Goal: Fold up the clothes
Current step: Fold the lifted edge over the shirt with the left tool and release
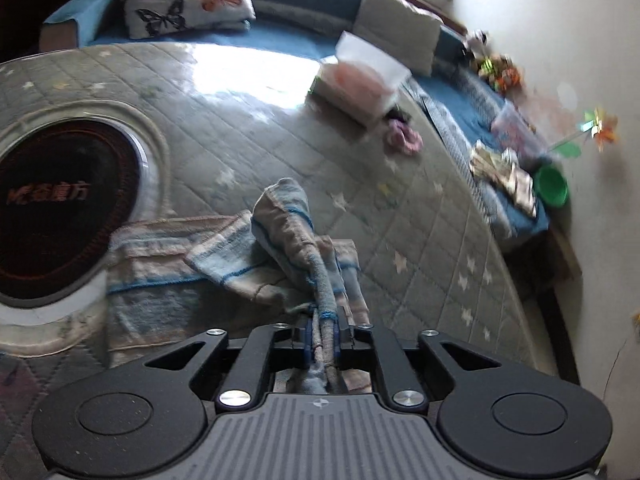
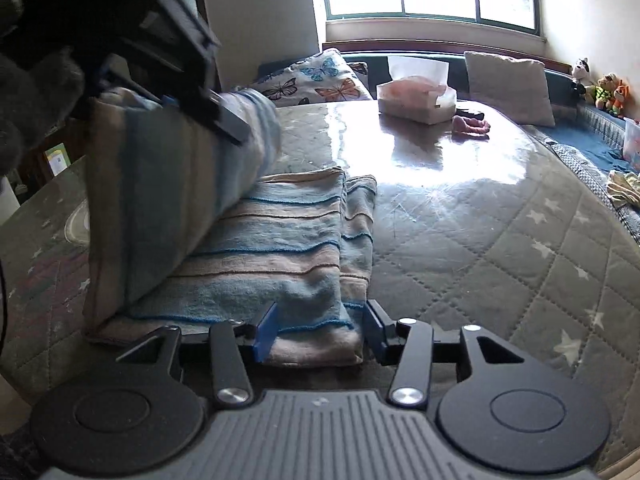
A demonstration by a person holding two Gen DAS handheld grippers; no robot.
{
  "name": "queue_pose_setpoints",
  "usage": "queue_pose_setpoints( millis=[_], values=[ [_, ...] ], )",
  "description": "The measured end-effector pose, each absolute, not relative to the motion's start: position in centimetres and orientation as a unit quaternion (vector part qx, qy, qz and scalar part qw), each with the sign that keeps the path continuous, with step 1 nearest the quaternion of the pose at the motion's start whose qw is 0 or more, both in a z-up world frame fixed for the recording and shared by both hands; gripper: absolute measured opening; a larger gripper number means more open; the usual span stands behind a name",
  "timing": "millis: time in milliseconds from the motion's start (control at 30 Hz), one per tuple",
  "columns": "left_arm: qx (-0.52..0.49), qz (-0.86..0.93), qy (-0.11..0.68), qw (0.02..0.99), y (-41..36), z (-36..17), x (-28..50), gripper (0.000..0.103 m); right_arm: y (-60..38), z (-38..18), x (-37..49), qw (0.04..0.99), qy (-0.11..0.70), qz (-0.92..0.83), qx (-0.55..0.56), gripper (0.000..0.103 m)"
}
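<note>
Left gripper (image 1: 322, 334) fingers pinching striped towel (image 1: 288, 236), right gripper (image 2: 320, 334) fingers apart, tissue box (image 2: 416, 98) with tissues.

Striped towel (image 2: 280, 248) on quilted table (image 2: 500, 240), fingers (image 2: 267, 332) apart (straddling hem)

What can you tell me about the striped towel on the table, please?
The striped towel looks like soft terry with blue, pale blue and beige bands. Most of it lies folded flat on the quilted table cover. The left tool is shut on one bunched edge, lifting that part over the rest. The right tool stands open around the near corner, its pads apparently not pressing it.
</note>
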State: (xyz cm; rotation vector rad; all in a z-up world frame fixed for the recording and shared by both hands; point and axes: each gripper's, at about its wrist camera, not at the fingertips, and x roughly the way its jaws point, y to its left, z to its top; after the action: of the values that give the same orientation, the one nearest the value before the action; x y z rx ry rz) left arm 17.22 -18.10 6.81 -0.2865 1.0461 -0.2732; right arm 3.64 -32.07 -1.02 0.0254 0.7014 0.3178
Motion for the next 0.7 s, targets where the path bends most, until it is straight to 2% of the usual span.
queue_pose_setpoints(
  millis=[200,333,433,700],
  values=[
    [-0.135,-0.153,0.506,0.838,-19.4,5.8,17.4,0.028,-32.4,-1.0,3.4,0.926,0.34,0.161,0.019,0.048],
    [-0.154,-0.18,0.499,0.834,-19.2,5.8,17.1,0.03,-32.6,-0.9,3.3,0.926,0.341,0.158,0.017,0.049],
    [-0.152,-0.202,0.488,0.836,-19.1,6.2,16.7,0.039,-32.7,-0.8,3.2,0.927,0.343,0.153,0.015,0.05],
    [-0.137,-0.202,0.471,0.848,-15.3,6.3,14.9,0.042,-34.4,0.2,1.7,0.925,0.354,0.137,0.011,0.051]
  ],
)
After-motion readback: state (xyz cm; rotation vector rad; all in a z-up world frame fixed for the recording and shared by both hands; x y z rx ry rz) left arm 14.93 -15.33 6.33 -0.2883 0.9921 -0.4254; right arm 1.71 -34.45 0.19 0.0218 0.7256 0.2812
